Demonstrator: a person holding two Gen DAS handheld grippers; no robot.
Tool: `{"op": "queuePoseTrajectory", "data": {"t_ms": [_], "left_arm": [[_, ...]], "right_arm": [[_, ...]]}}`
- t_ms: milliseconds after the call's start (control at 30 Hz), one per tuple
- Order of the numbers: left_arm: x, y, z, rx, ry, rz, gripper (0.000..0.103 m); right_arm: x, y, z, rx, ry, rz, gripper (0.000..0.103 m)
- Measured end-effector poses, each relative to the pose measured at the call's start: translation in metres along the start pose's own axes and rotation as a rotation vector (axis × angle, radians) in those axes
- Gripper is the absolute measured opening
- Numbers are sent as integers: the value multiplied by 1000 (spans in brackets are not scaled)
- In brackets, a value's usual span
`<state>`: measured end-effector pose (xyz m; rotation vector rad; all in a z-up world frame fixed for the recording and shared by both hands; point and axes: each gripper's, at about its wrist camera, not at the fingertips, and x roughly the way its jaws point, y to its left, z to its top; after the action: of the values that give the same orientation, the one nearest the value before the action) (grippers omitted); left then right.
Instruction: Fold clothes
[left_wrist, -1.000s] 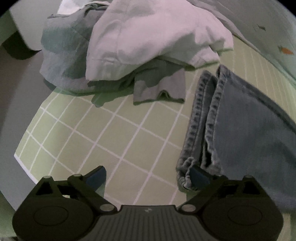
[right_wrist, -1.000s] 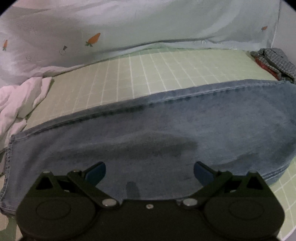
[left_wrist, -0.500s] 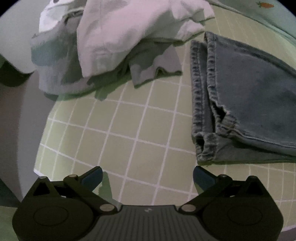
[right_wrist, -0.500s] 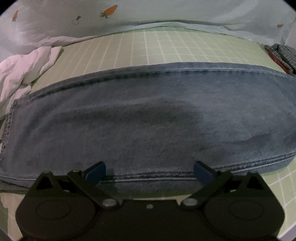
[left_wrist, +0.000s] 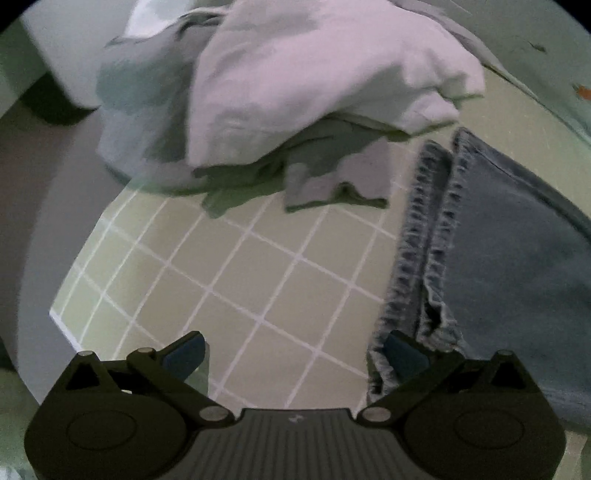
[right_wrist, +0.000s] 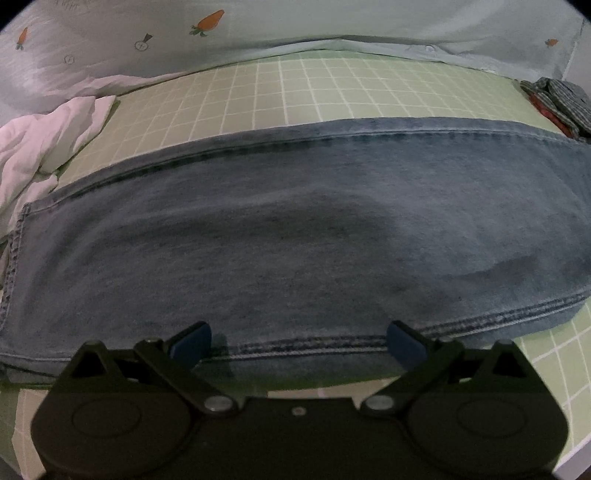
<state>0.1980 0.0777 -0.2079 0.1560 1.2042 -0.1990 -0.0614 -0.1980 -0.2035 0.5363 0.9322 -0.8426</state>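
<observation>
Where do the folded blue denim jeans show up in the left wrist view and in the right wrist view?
Left wrist view: folded blue denim jeans fill the right side, hem ends near the lower right.
Right wrist view: the jeans span the middle, left to right.
Shared landmark: the crumpled white garment, beyond the hem end on the green grid-patterned sheet.

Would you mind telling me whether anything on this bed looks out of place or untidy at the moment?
Nothing looks damaged or spilled. The blue denim jeans lie flat and folded lengthwise on the green checked sheet. Only the crumpled pile of white and grey garments beside their hems is untidy. Both grippers are open.
</observation>
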Motion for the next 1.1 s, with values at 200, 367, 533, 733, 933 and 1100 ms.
{"op": "queuePoseTrajectory", "data": {"t_ms": [200,367,533,733,933,1100], "left_arm": [[-1,-9,-1,58,-12,-49,102],[-1,-25,-10,181,-6,-68,102],[-4,-31,-21,292,-27,-61,103],[-2,-19,-23,286,2,-92,103],[0,-15,-25,296,0,-97,103],[-1,-12,-27,299,3,-92,103]], "right_arm": [[-8,-9,-11,20,51,22,103],[-6,-3,-23,-41,81,-4,103],[-1,8,-20,-131,60,-45,103],[1,-2,3,-26,-12,-1,103],[7,-2,9,15,-17,4,103],[3,6,-11,-47,29,0,103]]}}
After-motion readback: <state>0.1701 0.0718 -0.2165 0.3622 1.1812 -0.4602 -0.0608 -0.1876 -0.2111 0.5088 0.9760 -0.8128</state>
